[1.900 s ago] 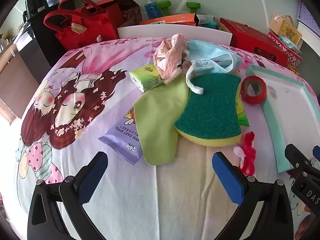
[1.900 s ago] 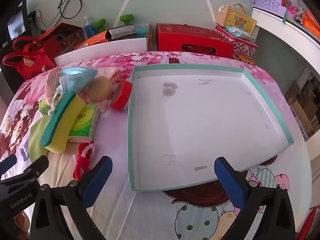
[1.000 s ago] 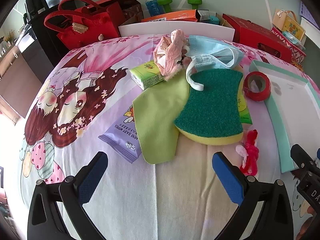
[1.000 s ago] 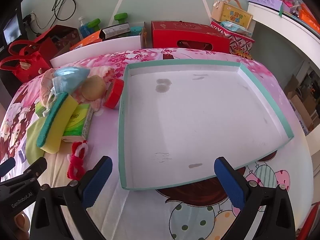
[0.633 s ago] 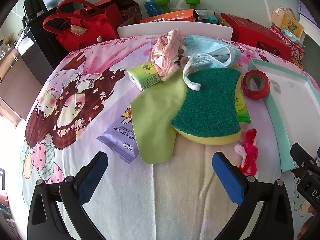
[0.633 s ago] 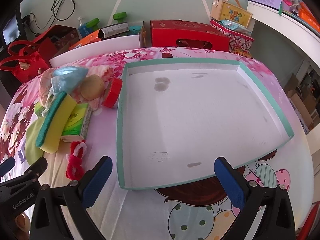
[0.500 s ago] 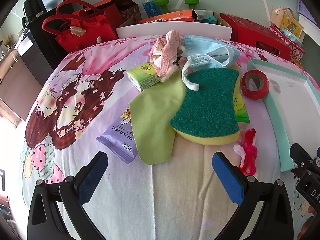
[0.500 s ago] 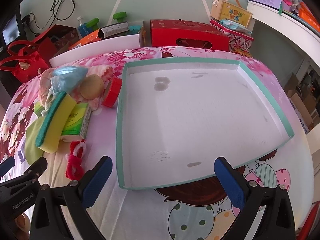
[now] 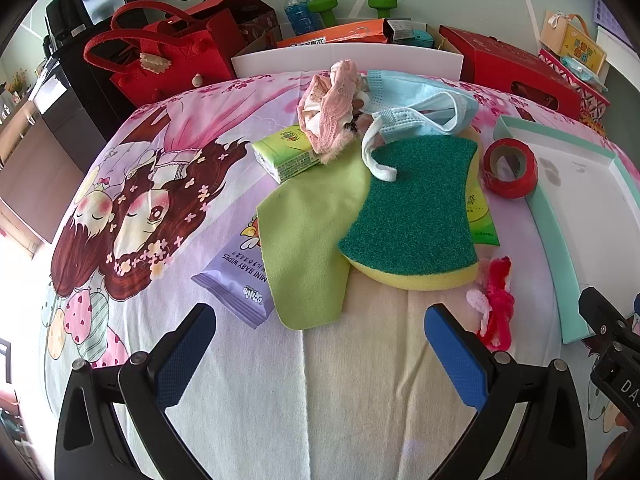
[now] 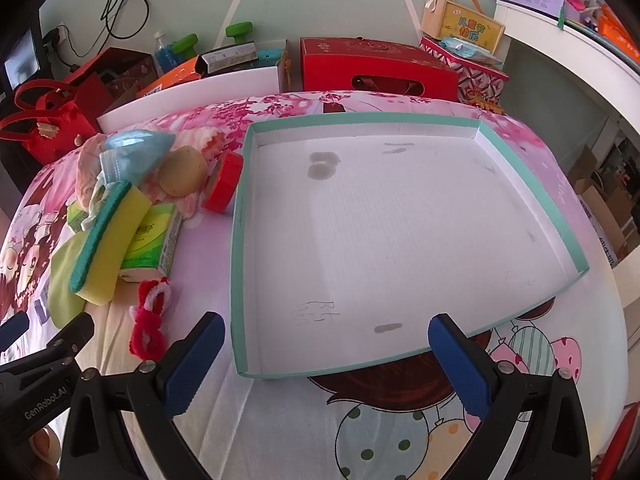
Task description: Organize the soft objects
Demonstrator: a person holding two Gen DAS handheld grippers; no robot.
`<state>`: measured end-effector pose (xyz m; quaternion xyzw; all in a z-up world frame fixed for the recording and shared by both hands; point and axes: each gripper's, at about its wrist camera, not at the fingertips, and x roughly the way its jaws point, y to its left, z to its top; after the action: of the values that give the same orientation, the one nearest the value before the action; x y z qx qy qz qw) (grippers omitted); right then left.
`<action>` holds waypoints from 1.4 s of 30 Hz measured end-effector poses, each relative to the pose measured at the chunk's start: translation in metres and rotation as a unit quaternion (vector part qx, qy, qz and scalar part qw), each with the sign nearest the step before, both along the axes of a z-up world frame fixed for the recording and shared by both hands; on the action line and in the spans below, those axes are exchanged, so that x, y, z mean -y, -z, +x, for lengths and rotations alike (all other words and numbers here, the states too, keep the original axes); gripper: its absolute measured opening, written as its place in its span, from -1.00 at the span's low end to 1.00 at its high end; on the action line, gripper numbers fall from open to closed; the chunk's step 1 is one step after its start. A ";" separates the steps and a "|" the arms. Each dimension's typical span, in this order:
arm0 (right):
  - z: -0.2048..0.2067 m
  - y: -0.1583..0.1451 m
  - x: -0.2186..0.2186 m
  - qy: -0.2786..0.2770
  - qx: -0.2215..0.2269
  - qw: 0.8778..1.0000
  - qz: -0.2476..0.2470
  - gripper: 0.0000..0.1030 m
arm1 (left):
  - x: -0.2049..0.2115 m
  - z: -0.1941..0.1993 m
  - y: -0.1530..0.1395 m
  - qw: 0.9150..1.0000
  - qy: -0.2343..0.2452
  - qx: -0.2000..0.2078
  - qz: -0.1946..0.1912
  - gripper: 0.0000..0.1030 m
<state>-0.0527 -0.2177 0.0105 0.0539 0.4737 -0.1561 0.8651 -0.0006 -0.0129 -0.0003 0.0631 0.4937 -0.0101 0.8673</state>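
Both grippers, left gripper [image 9: 320, 344] and right gripper [image 10: 326, 350], spread wide, holding nothing. Sponge [image 9: 416, 208] lies left of tray [image 10: 236, 216], atop green cloth [image 9: 308, 236]; mask [image 9: 416, 108] beyond. Best pinch sponge's near edge, avoiding mask loop.

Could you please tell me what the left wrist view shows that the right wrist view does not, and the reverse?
Only the left wrist view shows the purple baby wipes pack. Only the right wrist view shows the potato and the whole tray. Both show the sponge, blue face mask, red tape roll and red pipe-cleaner twist.
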 end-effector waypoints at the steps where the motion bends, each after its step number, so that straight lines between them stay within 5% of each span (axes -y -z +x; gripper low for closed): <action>1: 0.000 0.000 0.000 0.000 0.000 1.000 0.000 1.00 | 0.000 0.000 0.000 1.000 0.000 0.000 0.000 1.00; 42: 0.002 -0.006 -0.002 0.002 0.010 1.000 -0.003 1.00 | 0.002 0.001 -0.011 1.000 0.005 0.014 -0.006 1.00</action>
<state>-0.0503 -0.2155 0.0163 0.0539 0.4648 -0.1584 0.8695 0.0008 -0.0147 0.0109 0.0606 0.4814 -0.0163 0.8742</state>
